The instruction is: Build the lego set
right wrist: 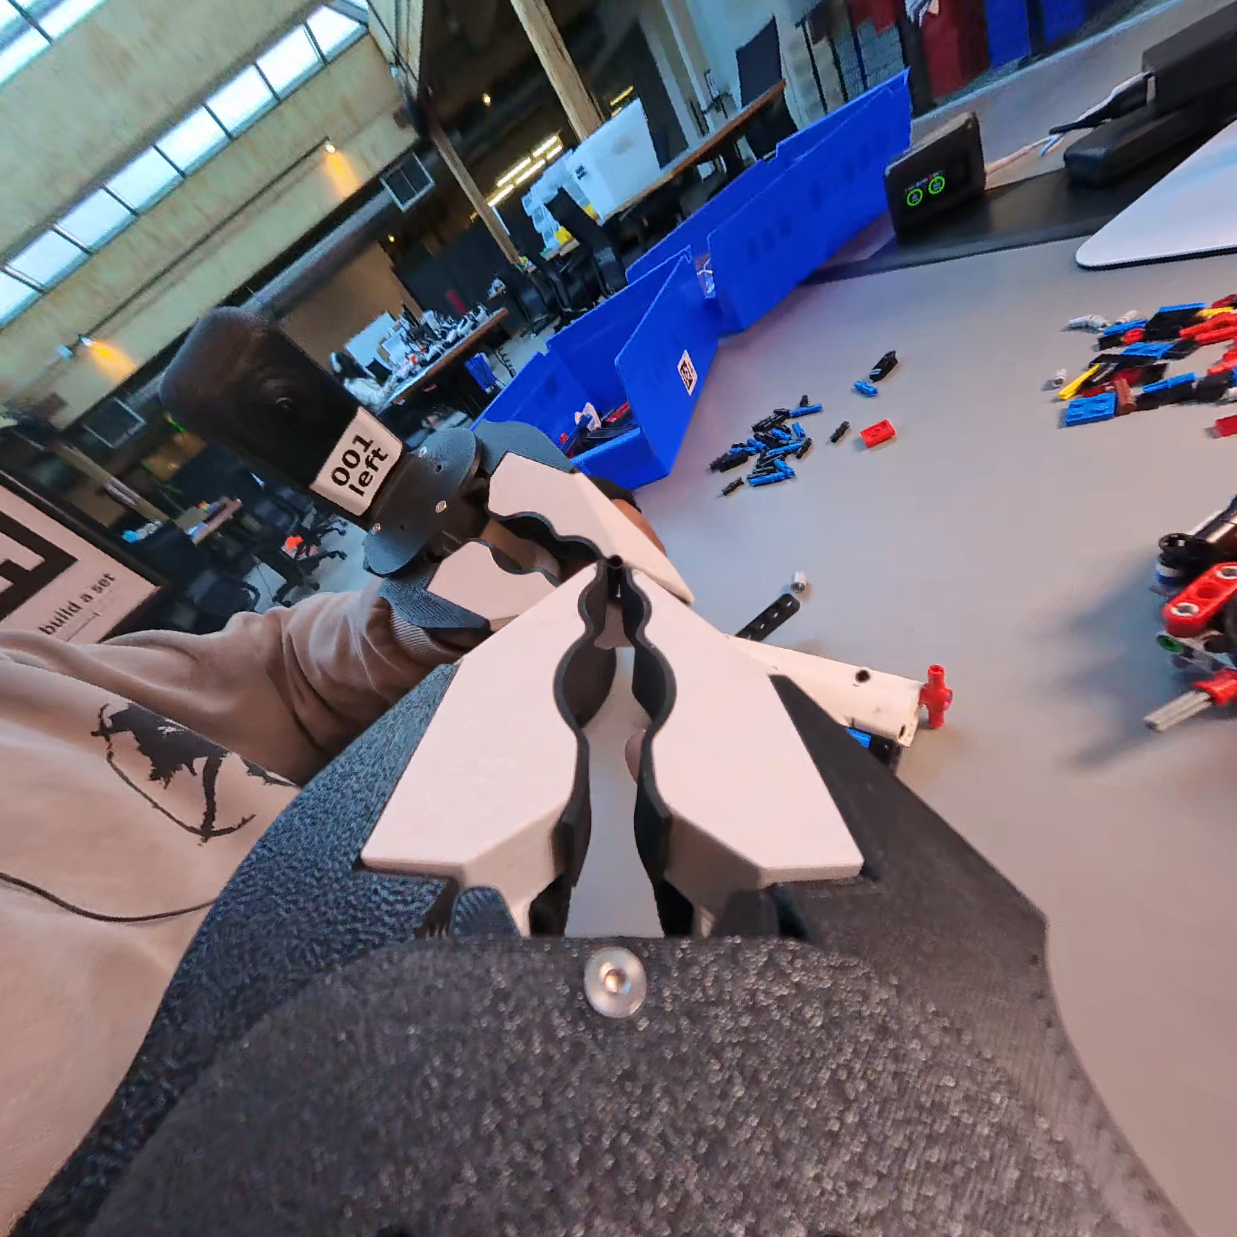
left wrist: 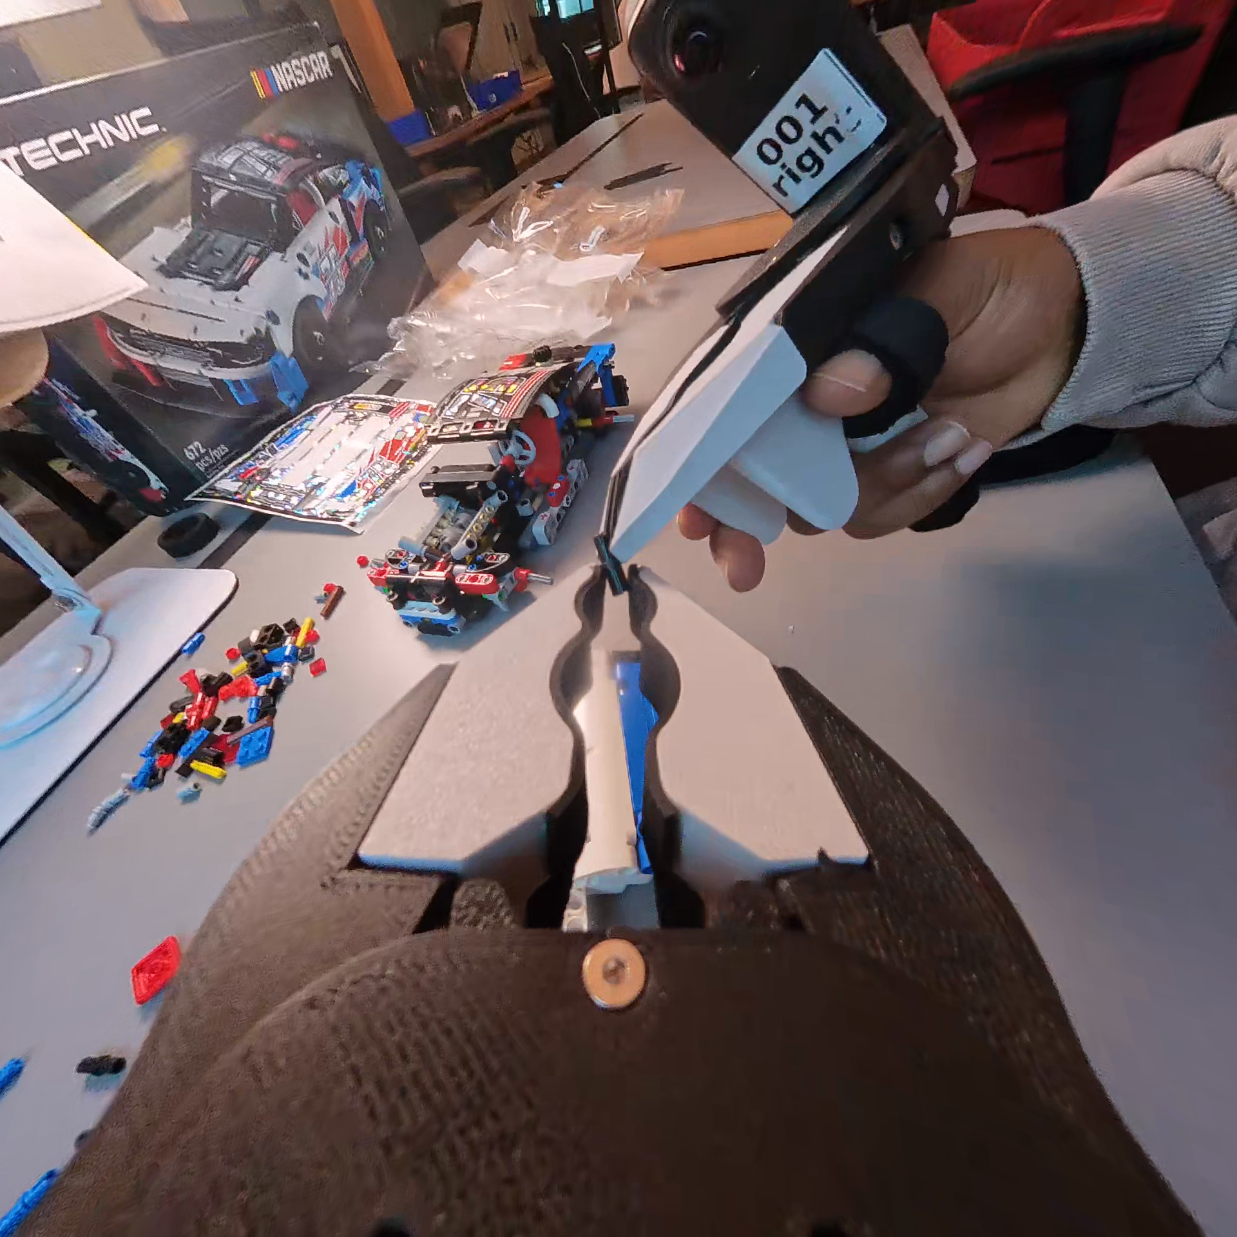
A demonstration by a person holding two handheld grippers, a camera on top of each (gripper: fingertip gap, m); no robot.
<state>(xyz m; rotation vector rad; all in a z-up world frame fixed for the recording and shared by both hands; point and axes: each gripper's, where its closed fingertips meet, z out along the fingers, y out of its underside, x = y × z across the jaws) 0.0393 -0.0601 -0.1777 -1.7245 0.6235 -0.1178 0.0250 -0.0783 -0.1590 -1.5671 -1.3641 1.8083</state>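
We judge the build about half done: the partly built car (left wrist: 492,482) stands on the bench (left wrist: 937,703), loose parts (left wrist: 221,703) remain. Our right gripper (left wrist: 610,557) pinches a black pin (left wrist: 614,574) between the left gripper (left wrist: 612,582), nearly closed around it.

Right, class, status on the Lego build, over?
Left gripper and right gripper tip to tip, both shut on one black pin. White panel on table beneath. Part-built car off aside.
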